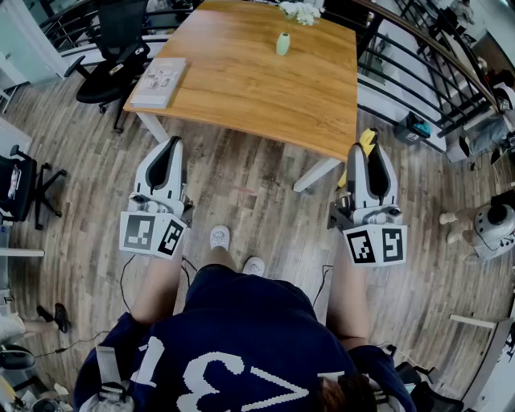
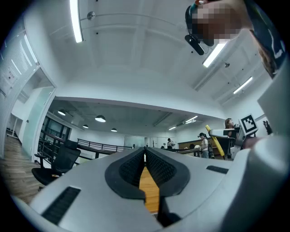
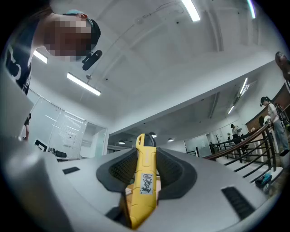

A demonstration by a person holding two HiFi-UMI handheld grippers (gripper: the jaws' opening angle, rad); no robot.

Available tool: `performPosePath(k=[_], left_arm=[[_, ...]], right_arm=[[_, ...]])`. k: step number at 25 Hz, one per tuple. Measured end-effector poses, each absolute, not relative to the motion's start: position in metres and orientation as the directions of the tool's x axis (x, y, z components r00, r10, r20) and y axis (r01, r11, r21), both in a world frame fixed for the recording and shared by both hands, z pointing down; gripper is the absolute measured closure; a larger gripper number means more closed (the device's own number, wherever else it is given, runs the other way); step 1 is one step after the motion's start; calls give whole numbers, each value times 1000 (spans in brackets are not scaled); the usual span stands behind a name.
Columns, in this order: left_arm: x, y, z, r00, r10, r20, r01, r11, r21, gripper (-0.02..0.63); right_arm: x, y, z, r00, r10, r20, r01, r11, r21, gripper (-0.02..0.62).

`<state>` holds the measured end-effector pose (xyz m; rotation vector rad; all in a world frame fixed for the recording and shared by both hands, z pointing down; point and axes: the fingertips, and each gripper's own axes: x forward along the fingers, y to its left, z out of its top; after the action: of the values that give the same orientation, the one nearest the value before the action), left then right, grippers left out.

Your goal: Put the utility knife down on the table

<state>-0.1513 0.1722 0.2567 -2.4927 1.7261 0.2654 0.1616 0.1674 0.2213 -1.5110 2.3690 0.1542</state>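
The yellow utility knife (image 3: 145, 181) stands upright between the pads of my right gripper (image 3: 146, 156), which is shut on it; its black-capped tip rises above the jaws. In the head view the knife (image 1: 367, 138) pokes out of the right gripper (image 1: 368, 154), just short of the near right corner of the wooden table (image 1: 257, 72). My left gripper (image 1: 170, 143) hangs above the floor before the table's near left corner. Its jaws (image 2: 145, 152) meet at the tips, shut with nothing between them. Both grippers point slightly upward.
On the table lie a booklet (image 1: 158, 80) at the left edge, a small green vase (image 1: 282, 43) and white flowers (image 1: 302, 11) at the far end. A black office chair (image 1: 117, 56) stands left of the table and a railing (image 1: 418, 64) runs along its right.
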Motion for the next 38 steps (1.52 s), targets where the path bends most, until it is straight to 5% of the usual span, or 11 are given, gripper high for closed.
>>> performPosePath(k=[22,38], left_arm=[[-139,173,270,339,-924,-176,-937,-348,25,583],[-153,-32,272,423,-891,-163,-898,-437,56,583]], right_arm=[[161,162,232,-423,-850,-314,-867,481,-131,454],[127,-26,227,-400,-869,-291,-881,452,-140,454]])
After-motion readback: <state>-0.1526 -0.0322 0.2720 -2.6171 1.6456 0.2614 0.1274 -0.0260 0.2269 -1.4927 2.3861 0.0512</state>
